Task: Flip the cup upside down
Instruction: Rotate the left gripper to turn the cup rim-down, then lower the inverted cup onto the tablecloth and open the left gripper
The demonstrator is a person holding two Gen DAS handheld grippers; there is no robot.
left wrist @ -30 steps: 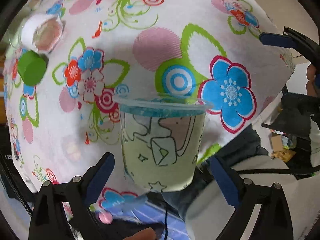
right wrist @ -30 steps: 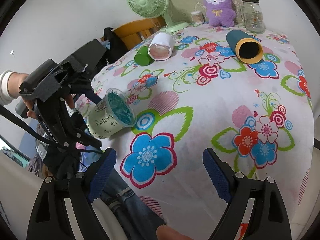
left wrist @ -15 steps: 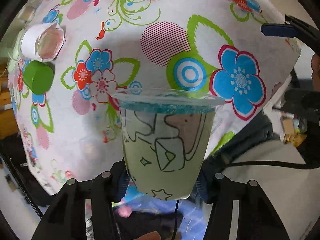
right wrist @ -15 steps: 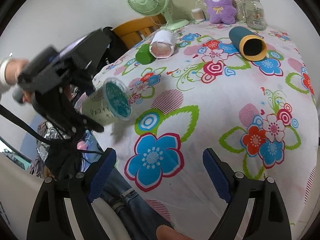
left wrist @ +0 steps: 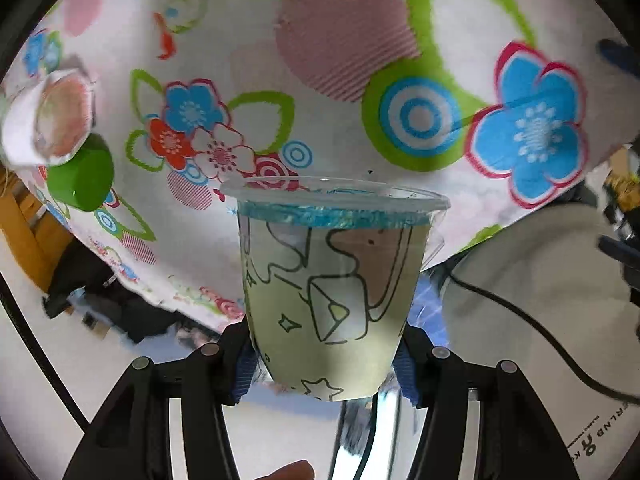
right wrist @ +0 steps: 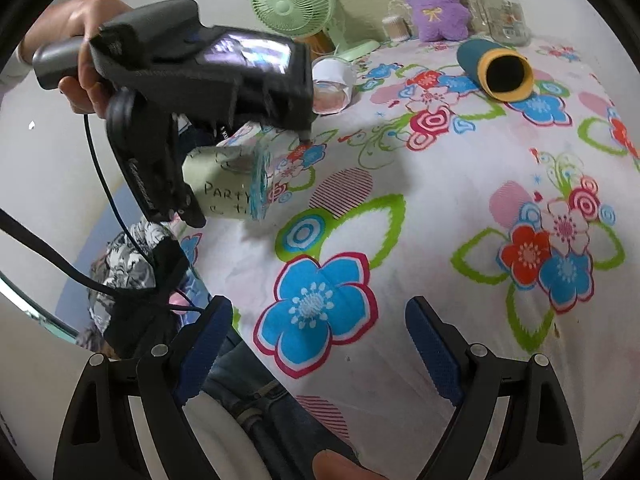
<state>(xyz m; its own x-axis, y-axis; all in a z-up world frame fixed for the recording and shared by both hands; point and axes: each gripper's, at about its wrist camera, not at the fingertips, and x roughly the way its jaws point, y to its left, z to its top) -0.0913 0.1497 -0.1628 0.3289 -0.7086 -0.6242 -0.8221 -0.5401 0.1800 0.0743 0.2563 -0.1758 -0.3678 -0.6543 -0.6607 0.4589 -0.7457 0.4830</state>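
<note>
A clear plastic cup [left wrist: 332,280] with a pale green printed sleeve and a blue band under its rim sits between my left gripper's [left wrist: 324,364] blue pads, which are shut on its base. In the right wrist view the cup [right wrist: 228,188] is held in the air above the table's left edge, lying sideways with its mouth toward the table's middle. My right gripper [right wrist: 316,344] is open and empty, low over the near edge of the floral tablecloth [right wrist: 440,220].
A white paper cup [right wrist: 334,84] and a green cup [left wrist: 80,178] lie on their sides at the left. A teal tube with a yellow rim [right wrist: 496,68], a purple plush toy [right wrist: 434,0], a glass jar [right wrist: 502,10] and a green fan [right wrist: 296,0] stand at the back.
My left gripper closed on the cup, lifted it off the cloth and carried it higher over the table edge. The right gripper stayed open and barely moved.
</note>
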